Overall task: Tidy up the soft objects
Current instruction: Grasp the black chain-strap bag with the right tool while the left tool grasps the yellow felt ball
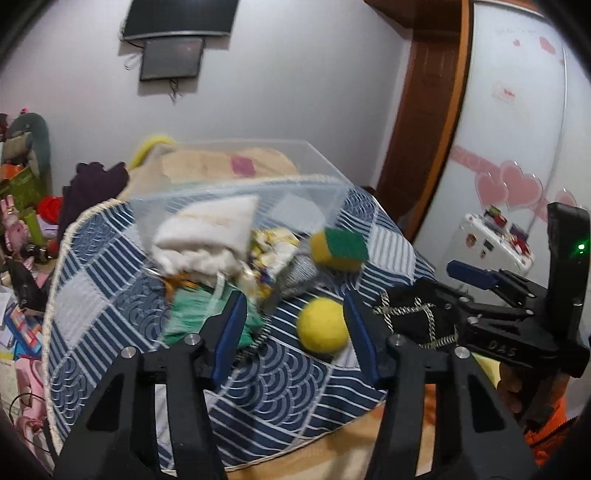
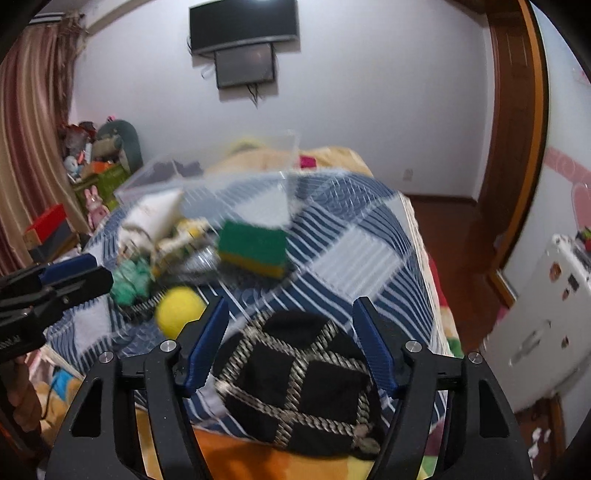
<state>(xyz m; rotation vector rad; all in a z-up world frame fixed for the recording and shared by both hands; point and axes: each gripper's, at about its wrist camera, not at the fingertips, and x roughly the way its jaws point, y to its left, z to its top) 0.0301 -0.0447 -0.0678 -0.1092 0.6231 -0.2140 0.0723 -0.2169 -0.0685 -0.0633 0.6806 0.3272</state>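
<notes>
A clear plastic box stands on a blue patterned cloth and holds a white cloth and other soft items. A green-and-yellow sponge lies beside it; it also shows in the right wrist view. A yellow ball lies between my left gripper's open fingers, apart from them. A green cloth lies by the left finger. A black pouch with silver rope pattern lies between my right gripper's open fingers, untouched by the pads.
The cloth covers a bed with a beige blanket. Toys and clutter pile up at the left. A wooden door frame and a white appliance stand at the right. A screen hangs on the wall.
</notes>
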